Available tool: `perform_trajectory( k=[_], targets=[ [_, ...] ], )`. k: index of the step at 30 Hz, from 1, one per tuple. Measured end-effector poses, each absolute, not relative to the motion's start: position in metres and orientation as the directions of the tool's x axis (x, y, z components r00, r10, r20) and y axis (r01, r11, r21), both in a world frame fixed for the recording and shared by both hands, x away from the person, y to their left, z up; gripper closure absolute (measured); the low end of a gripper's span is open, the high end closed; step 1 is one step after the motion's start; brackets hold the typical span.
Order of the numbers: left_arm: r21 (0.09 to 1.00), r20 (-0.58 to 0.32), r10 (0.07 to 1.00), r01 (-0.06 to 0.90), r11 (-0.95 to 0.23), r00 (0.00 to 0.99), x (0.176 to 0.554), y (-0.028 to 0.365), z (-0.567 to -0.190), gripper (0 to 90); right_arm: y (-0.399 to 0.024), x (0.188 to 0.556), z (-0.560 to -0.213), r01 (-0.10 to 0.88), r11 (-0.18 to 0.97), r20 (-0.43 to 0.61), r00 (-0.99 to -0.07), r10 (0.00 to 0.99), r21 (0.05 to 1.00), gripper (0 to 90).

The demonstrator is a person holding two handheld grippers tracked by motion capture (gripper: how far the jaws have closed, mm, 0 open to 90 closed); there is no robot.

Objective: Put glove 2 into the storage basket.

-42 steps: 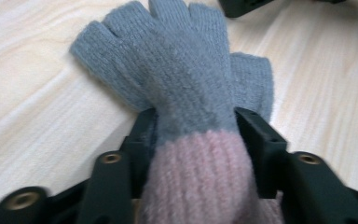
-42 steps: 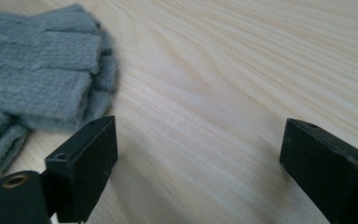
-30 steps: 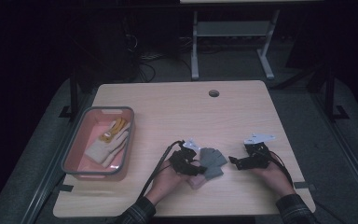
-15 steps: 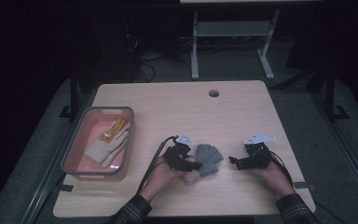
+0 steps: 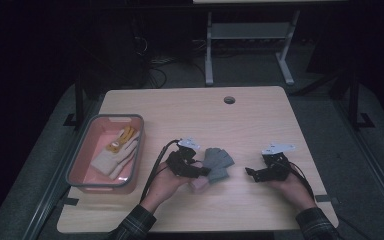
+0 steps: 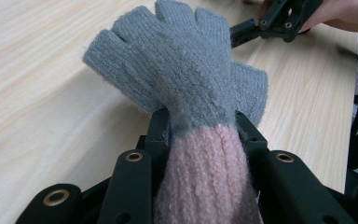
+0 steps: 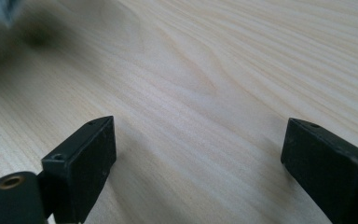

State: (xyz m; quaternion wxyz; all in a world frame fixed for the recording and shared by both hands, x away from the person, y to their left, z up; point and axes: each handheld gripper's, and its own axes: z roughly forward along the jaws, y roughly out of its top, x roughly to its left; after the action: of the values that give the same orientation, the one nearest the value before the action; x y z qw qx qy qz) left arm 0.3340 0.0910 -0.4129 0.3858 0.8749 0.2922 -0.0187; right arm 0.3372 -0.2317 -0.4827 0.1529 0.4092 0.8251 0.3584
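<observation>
Clamping the grey-pink glove by its pink cuff, left hand-held gripper sits at surface 6 o'clock; right hand-held gripper wide, empty. Pink bin at 9. Room dark.

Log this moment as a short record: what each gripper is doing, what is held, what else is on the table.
left gripper: shut on the grey glove, jaws clamped at its pink cuff
grey glove: fingerless knit, fingers pointing away from the gripper, lifted at the cuff end
right gripper: open, nothing between the jaws, low over bare wood
table: light wood, round hole near the far edge
pink bin: at the table's left, holds a cream glove with yellow markings
</observation>
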Motion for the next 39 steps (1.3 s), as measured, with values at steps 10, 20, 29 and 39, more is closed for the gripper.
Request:
perform_trajectory(
  k=[10, 20, 29, 39],
  targets=[
    [0.682, -0.260, 0.535, 0.545, -0.488, 0.804, 0.340, 0.114, -0.397, 64.8, -0.232, 0.337, -0.483, 0.566, 0.408, 0.041, -0.618, 0.785, 0.717, 9.9],
    [0.700, -0.249, 0.578, 0.557, -0.447, 0.777, 0.343, 0.143, -0.375, 64.8, -0.232, 0.337, -0.483, 0.565, 0.408, 0.041, -0.619, 0.785, 0.717, 9.9],
    [0.726, -0.239, 0.614, 0.558, -0.401, 0.752, 0.344, 0.171, -0.356, 64.8, -0.232, 0.337, -0.483, 0.566, 0.408, 0.041, -0.618, 0.785, 0.717, 9.9],
    [0.755, -0.227, 0.691, 0.572, -0.321, 0.687, 0.346, 0.219, -0.339, 64.8, -0.232, 0.337, -0.483, 0.565, 0.408, 0.041, -0.619, 0.785, 0.717, 9.9]
  ],
)
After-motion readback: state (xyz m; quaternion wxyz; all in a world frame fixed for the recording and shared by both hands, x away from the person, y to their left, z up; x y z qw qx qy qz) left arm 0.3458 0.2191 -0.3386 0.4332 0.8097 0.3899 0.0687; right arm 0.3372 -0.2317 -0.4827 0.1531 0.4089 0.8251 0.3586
